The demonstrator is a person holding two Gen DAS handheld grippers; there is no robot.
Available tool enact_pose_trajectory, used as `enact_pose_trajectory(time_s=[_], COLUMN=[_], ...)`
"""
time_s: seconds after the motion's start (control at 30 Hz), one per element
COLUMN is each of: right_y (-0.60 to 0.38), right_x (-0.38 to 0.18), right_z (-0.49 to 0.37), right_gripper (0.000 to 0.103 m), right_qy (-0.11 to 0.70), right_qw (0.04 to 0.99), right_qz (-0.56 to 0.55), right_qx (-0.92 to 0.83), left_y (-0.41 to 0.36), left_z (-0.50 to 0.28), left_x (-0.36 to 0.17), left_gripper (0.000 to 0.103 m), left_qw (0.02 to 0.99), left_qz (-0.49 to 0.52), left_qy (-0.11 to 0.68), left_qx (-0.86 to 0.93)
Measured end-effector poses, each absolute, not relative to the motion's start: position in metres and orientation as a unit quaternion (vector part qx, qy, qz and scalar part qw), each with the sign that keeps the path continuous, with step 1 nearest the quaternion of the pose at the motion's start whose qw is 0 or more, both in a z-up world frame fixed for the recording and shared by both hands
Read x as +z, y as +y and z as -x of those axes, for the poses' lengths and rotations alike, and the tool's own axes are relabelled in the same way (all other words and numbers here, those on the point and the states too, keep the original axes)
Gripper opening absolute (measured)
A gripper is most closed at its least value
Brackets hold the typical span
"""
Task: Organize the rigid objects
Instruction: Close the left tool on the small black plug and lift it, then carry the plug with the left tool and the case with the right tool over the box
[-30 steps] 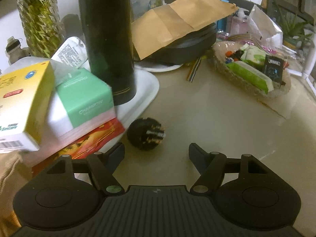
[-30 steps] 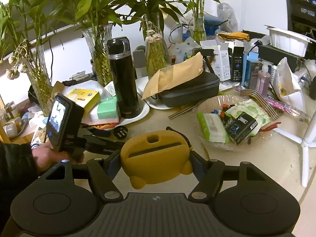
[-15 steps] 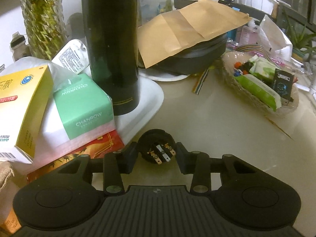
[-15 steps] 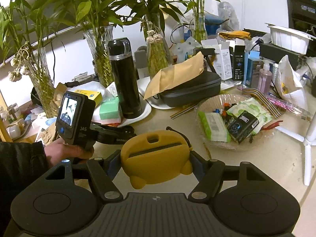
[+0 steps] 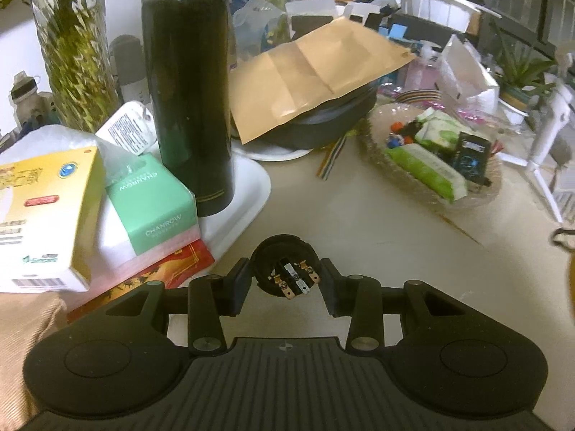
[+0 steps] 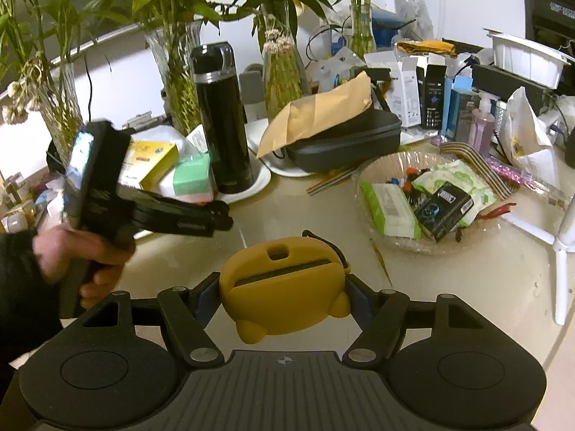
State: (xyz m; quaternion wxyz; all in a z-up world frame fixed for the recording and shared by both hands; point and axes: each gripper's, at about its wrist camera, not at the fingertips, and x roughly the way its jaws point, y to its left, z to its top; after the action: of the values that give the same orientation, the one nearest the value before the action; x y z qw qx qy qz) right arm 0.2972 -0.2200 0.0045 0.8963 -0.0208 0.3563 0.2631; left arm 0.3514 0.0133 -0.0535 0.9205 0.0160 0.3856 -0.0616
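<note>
Glossy beige tabletop (image 5: 359, 237); left gripper (image 5: 284, 280) clamps round black plug (image 5: 284, 269); right gripper (image 6: 284, 294) clamps rubbery yellow case (image 6: 284, 283).

**Only one brand I can actually read**

From my feed, the mint-green and white tissue pack (image 5: 158, 208) on the left says "CHANROW", once on its front face and again on the top. The yellow and white cardboard box (image 5: 46, 222) beside it has a barcode and print too blurry for me to read.
</note>
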Motion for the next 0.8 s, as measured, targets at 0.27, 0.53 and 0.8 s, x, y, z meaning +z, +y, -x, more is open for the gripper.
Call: enact_pose_trajectory(time_s=[0.27, 0.53, 0.8], right_y=[-0.217, -0.215, -0.211], right_x=[-0.002, -0.001, 0.005], right_z=[-0.297, -0.286, -0.266], right_gripper=[0.074, 0.074, 0.074], right_qy=[0.367, 0.373, 0.366], right_qw=[0.893, 0.888, 0.887], right_qz=[0.021, 0.018, 0.020], right_qx=[0.260, 0.270, 0.283], left_y=[0.008, 0.013, 0.015], left_z=[-0.323, -0.286, -0.242], left_x=[-0.028, -0.007, 0.010], left_gripper=[0.040, 0.040, 0.040], left_qw=[0.923, 0.928, 0.933], left_qz=[-0.019, -0.005, 0.003], left_qy=[0.378, 0.368, 0.354], left_qx=[-0.071, -0.059, -0.065])
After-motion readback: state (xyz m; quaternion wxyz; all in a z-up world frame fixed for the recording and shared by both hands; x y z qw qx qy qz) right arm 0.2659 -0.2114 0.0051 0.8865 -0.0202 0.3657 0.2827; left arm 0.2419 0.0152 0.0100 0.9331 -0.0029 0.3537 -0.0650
